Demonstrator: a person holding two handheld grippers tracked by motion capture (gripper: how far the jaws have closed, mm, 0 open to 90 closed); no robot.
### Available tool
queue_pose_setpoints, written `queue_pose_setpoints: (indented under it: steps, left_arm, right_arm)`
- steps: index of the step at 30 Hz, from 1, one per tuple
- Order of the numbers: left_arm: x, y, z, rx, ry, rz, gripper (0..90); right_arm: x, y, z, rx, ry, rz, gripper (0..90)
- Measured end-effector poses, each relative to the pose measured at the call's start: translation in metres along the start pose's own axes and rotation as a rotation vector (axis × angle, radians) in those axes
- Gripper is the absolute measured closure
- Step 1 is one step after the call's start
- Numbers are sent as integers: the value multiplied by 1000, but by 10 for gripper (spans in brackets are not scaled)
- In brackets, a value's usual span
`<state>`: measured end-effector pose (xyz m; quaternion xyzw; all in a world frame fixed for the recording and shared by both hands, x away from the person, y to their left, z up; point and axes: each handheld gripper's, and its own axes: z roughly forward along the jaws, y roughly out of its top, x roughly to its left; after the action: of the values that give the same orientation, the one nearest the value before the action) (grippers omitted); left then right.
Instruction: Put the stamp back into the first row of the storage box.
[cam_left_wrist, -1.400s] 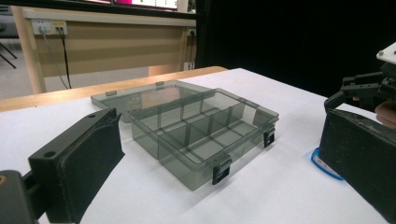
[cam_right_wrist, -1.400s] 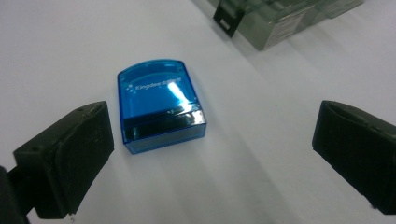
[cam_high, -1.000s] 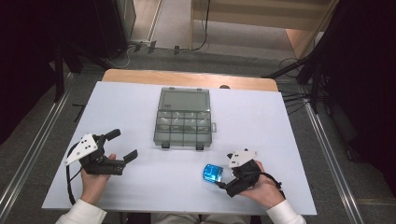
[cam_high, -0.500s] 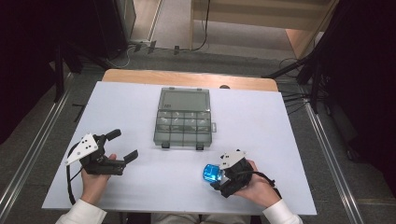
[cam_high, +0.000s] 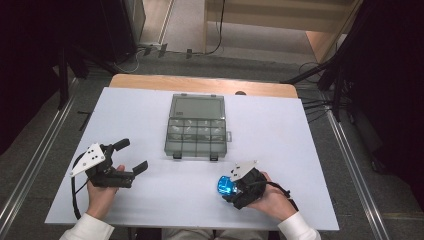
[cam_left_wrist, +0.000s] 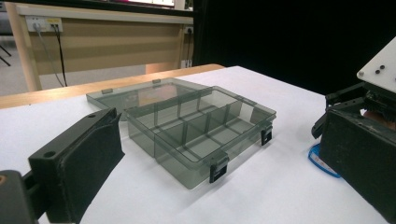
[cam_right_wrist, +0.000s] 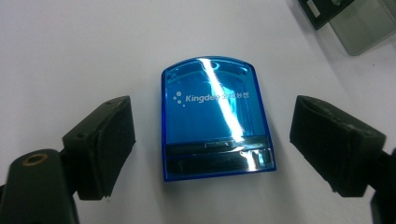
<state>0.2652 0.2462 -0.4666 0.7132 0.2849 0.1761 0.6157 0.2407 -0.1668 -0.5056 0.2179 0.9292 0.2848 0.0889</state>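
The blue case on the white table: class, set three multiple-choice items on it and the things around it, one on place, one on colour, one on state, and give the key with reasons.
1. Where is the blue case?
A. Inside the box
B. On the table, between the right gripper's jaws
C. On the floor

2. What colour is the compartment box?
A. Clear grey
B. Red
C. Yellow

3. How is the box's lid?
A. Shut
B. Missing
C. Open, lying flat

Key: B, the jaws flank the case without touching; A, smoky see-through plastic; C, the lid lies back behind the compartments.
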Motion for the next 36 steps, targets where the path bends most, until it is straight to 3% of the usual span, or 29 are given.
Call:
queue_pose_setpoints:
  steps: [18,36]
  left_arm:
    - [0,0,1,4,-6,-4,0]
    - [-1,-1,2,3,-11,-5,0]
  right_arm:
    - [2,3,4,36,-18,-43,405]
    - [1,7,-7,18,-3,-60,423]
